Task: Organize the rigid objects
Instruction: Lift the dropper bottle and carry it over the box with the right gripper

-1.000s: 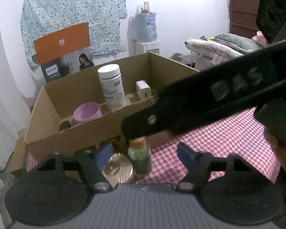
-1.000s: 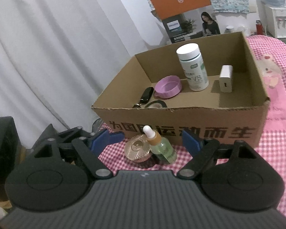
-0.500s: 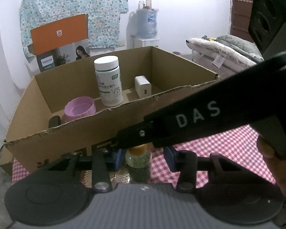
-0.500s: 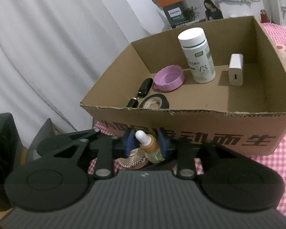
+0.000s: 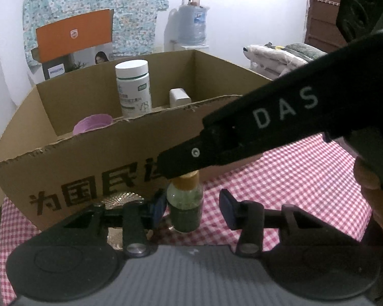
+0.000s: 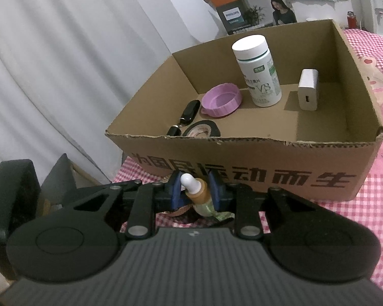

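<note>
Item: dropper bottle [image 6: 200, 196], upright, long axis vertical, just in front of the cardboard box [image 6: 242, 176] on the checked surface [image 5: 293, 173].
Left claw [image 5: 191, 205]: partly open, one pad beside the bottle's body, other pad clear.
Right claw [image 6: 195, 191]: nearer, clamped on the bottle's neck; box lies directly ahead.

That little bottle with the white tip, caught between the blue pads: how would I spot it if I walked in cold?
Find the open cardboard box on the red-checked cloth. Just outside its printed front wall stands a small dropper bottle, with the right gripper shut on its neck. Unlike the ridged gold disc beside it, it is clear glass holding green liquid, with an amber collar.
</note>
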Motion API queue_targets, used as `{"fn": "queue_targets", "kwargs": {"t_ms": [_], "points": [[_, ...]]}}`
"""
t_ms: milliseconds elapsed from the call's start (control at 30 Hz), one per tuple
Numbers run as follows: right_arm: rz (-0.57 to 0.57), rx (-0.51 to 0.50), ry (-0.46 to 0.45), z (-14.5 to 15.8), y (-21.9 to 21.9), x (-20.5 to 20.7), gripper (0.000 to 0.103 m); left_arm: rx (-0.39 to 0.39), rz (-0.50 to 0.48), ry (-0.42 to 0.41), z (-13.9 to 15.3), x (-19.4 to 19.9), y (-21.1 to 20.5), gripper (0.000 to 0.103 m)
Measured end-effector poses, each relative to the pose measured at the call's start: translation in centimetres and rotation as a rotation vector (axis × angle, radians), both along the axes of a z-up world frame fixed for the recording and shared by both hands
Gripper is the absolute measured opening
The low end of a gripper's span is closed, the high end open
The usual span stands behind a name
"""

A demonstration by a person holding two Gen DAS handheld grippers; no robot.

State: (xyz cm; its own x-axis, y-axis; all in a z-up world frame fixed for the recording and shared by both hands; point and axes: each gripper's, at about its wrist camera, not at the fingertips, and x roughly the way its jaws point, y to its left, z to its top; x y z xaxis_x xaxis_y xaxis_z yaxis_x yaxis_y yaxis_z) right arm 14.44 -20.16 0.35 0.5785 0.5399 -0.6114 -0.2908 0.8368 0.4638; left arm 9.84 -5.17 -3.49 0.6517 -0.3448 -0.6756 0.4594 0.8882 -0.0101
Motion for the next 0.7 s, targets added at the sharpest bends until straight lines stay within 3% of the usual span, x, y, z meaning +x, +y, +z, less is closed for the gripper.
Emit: {"fn": "queue_targets", "kwargs": {"t_ms": [167, 433, 533, 700], "points": [[-0.014, -0.009, 0.013, 0.0, -0.8, -1.3, 0.025, -0.035, -0.053, 0.008, 0.0, -1.1, -0.2, 0.046], [-0.026, -0.084, -0.019, 0.2, -0.9, -3.0, 0.025, 0.089, -0.078, -0.038, -1.5, -1.7, -2.4, 0.041], [-0.021, -0.089, -0.018, 0.0, -0.9, -2.9, 0.026, 0.102, -0.074, -0.032, -2.0, -1.4, -2.6, 0.035], [-0.014, -0.114, -0.013, -0.2, -0.5, -2.4, 0.026, 0.099, -0.076, -0.042, -2.2, -1.0, -2.7, 0.035]]}}
